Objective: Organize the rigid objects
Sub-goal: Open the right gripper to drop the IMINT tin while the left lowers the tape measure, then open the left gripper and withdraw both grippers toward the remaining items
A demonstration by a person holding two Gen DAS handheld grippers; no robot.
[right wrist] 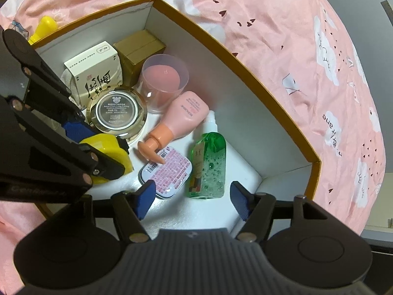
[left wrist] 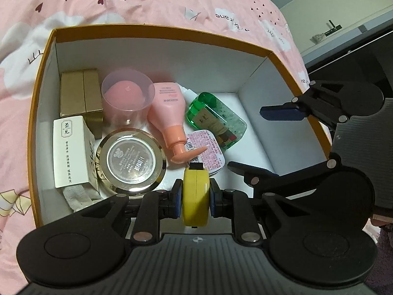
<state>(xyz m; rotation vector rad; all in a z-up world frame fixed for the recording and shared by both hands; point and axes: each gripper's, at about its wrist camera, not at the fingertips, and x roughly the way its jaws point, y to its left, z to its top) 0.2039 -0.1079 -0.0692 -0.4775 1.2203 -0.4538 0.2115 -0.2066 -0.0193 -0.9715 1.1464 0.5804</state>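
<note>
An orange-rimmed box (left wrist: 159,27) with white inner walls lies on a pink bedspread. My left gripper (left wrist: 195,198) is shut on a yellow tape measure (left wrist: 195,194) held edge-on just above the box floor at its near side; the tape measure also shows in the right wrist view (right wrist: 108,158). My right gripper (right wrist: 192,201) is open and empty over the box's near right part (right wrist: 316,172), right of the left one. Inside lie a pink pump bottle (left wrist: 168,113), a green gel bottle (left wrist: 216,120), a flat tin (left wrist: 206,153), a round compact (left wrist: 131,163), a pink cup (left wrist: 126,98), a white carton (left wrist: 70,152) and a gold carton (left wrist: 81,93).
The pink bedspread (left wrist: 147,0) surrounds the box. A yellow object (right wrist: 45,28) lies outside the box's far left corner. White furniture (left wrist: 343,12) and a dark desk stand past the bed at the right. The box floor at the right (left wrist: 270,127) is bare white.
</note>
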